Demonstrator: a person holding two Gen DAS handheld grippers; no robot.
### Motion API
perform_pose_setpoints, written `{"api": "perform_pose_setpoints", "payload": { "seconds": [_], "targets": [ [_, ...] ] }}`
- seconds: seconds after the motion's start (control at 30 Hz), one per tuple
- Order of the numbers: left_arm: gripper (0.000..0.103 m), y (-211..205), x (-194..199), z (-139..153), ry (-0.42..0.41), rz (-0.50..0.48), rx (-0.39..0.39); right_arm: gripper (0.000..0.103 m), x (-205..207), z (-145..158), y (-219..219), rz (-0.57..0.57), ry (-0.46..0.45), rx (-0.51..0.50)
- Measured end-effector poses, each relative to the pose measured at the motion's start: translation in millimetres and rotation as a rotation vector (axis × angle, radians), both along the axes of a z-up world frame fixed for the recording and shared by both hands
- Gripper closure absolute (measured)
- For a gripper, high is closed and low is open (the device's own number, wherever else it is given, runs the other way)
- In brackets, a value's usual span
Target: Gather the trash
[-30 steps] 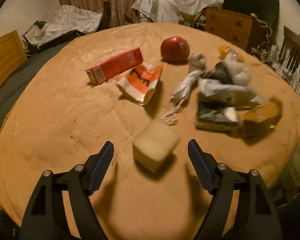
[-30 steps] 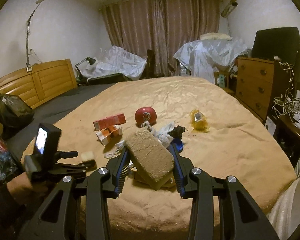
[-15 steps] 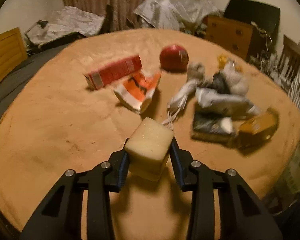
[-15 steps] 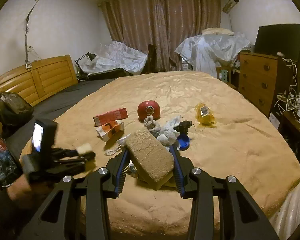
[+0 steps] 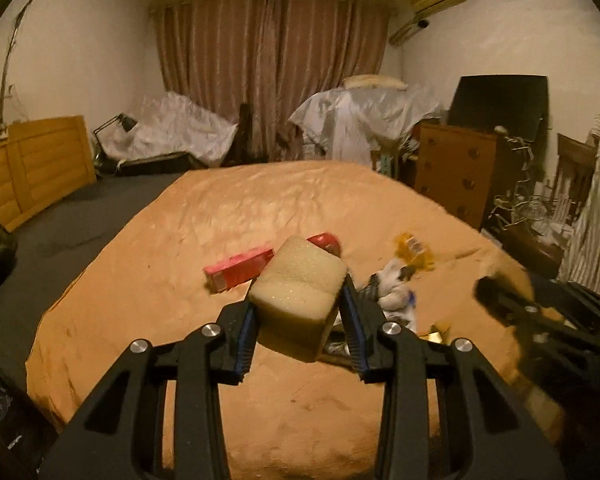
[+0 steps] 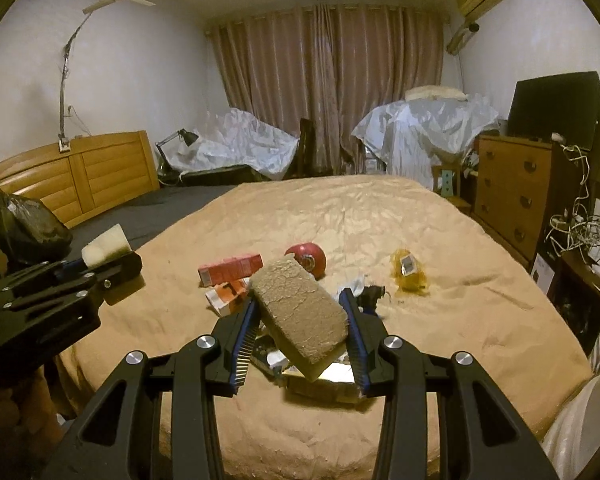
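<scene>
The wide bed with its tan, wrinkled cover (image 6: pixel 400 216) filled most of both views, and we judged it gave plenty of free room: its far half was bare, while the near rim curved down just under our tools, so anything dropped there could roll off. At the left edge of the right wrist view stood a dark plastic bag (image 6: pixel 24 228), which we took as the likely place for the trash, although we could not see its mouth. The remaining litter lay together in the middle of the cover: a long red carton (image 6: pixel 230 269), a round red ball-like thing (image 6: pixel 306 260), a torn orange and white packet (image 6: pixel 226 296), a crumpled yellow wrapper (image 6: pixel 408 274) somewhat apart to the right, and pale crumpled scraps (image 5: pixel 394 294). Our right gripper (image 6: pixel 302 330) was clamped on a brown, cracked sponge block (image 6: pixel 302 312), tilted between the pads and clear of the heap below it. Our left gripper (image 5: pixel 298 314) was clamped on a pale yellow foam cube (image 5: pixel 298 284), which the pads squeezed in a little. To do this carrying step well, we thought both grips should keep firm, because soft foam slips easily, and the two tools should travel leftward one behind the other, not touching.
</scene>
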State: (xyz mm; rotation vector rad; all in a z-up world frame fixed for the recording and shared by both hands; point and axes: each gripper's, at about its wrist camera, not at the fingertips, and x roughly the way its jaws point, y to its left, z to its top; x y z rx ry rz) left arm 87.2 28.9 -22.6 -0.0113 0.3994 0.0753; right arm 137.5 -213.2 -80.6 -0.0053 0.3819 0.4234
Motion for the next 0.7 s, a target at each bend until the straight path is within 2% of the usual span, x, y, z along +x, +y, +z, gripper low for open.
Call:
{"api": "perform_pose_setpoints", "payload": {
  "seconds": [0.1,0.17,0.2,0.37,0.5,0.57,0.6,0.63,0.7],
  "targets": [
    [0.065,3,12,-5,0.018,0.0,0.019,0.061,-2,0,-5,-0.001,0.007,-0.001],
    [0.061,21,32,-21,0.083,0.03,0.028,0.061,-2,-3,-13,-0.01,0.028,0.008],
    [0.056,31,44,-32,0.125,0.047,0.035,0.061,-2,-4,-17,-0.014,0.039,0.014],
    [0.056,112,97,-98,0.333,0.19,-0.009,0.061,0,-13,-24,-0.018,0.062,0.009],
    [0.056,137,129,-123,0.43,0.158,-0.019,0.061,14,-19,-17,-0.006,0.082,0.004],
    [0.044,135,137,-117,0.407,0.132,0.004,0.061,24,-20,-11,0.005,0.089,-0.002],
    [0.022,134,138,-111,0.377,0.111,0.009,0.061,28,-22,-7,0.011,0.093,-0.006],
    [0.006,128,142,-102,0.334,0.064,0.02,0.061,32,-24,-4,0.016,0.1,-0.009],
    [0.006,115,156,-99,0.334,-0.074,0.018,0.061,43,-29,0,0.024,0.117,-0.014]
  ]
}}
